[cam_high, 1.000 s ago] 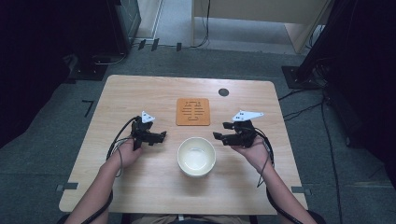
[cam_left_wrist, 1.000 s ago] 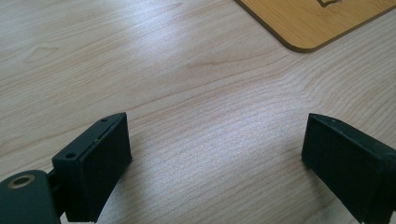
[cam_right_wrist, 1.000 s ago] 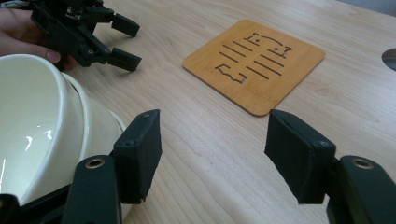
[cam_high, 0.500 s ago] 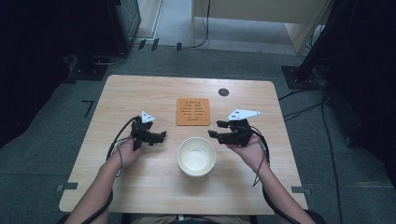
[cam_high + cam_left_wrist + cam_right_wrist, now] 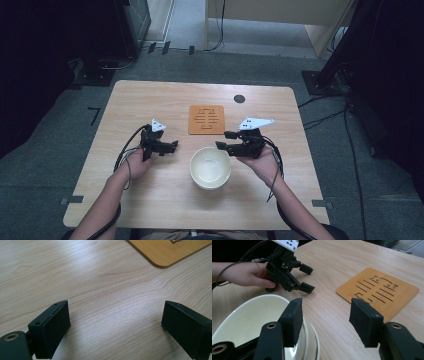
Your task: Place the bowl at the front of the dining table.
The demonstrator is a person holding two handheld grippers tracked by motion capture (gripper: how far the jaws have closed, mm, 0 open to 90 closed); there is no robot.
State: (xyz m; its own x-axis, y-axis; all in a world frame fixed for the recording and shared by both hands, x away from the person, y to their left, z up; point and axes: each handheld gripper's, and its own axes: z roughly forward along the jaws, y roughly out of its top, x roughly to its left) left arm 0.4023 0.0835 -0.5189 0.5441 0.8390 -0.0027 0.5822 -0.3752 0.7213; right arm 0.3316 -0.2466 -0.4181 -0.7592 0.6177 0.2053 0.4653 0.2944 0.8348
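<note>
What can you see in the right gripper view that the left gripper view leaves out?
Right gripper view: the cream bowl near its open tongs, and farther off a hand holding the other tongs. Left gripper view: just its own open tongs over bare wood. Both take in the wooden table and the orange trivet.

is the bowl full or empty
Empty: the white bowl stands upright on the table, its pale inside bare in the high view and the right gripper view.
</note>
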